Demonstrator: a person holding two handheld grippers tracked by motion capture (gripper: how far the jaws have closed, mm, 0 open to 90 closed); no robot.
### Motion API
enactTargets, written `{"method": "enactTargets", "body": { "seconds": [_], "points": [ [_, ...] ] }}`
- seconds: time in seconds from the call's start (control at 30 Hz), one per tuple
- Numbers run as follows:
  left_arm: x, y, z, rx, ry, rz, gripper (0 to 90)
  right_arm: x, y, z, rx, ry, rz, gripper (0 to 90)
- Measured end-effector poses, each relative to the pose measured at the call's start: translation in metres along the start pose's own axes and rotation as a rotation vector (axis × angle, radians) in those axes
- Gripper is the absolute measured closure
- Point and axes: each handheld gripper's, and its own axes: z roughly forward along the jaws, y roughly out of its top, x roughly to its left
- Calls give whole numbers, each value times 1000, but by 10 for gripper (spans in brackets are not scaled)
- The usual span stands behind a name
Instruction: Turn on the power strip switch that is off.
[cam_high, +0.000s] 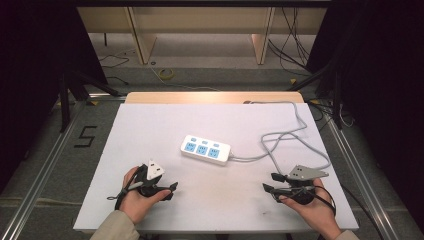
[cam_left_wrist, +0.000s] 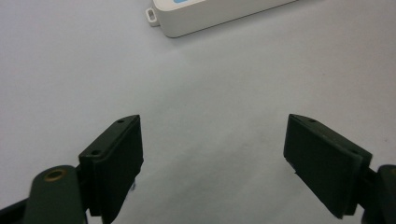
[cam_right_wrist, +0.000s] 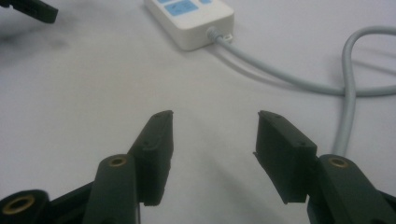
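A white power strip (cam_high: 206, 149) with blue sockets lies at the middle of the white table (cam_high: 150, 125). Its grey cable (cam_high: 287, 137) loops off to the right and runs to the table's back edge. My left gripper (cam_high: 172, 190) rests low at the front left, held in a hand, jaws open and empty. In the left gripper view the gripper (cam_left_wrist: 212, 154) stands wide open, with one end of the strip (cam_left_wrist: 210, 14) ahead. My right gripper (cam_high: 270, 183) sits at the front right, open and empty. In the right gripper view the gripper (cam_right_wrist: 214, 140) faces the strip's cable end (cam_right_wrist: 194, 21) and the cable (cam_right_wrist: 345, 98).
The table's front edge lies just under both hands. Black curtains hang at both sides. Beyond the back edge are the floor, wooden furniture legs (cam_high: 142, 40) and loose cables (cam_high: 295, 45). A "5" mark (cam_high: 86, 136) is on the floor at the left.
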Motion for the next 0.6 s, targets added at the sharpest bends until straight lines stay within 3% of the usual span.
{"method": "enactTargets", "body": {
  "seconds": [0.23, 0.37, 0.4, 0.53, 0.6],
  "points": [
    [-1, -1, 0, 15, 2, 6, 201, 2, 3, 1, 67, -1, -1, 515],
    [-1, 0, -1, 9, 7, 4, 201, 3, 6, 2, 89, 1, -13, 599],
    [-1, 0, -1, 12, 6, 7, 201, 5, 8, 1, 105, 3, -23, 675],
    [-2, 0, 0, 9, 10, 7, 201, 8, 14, 1, 129, 4, -41, 808],
    [-2, 0, 0, 9, 10, 7, 201, 8, 16, 1, 133, 3, -45, 831]
  ]
}}
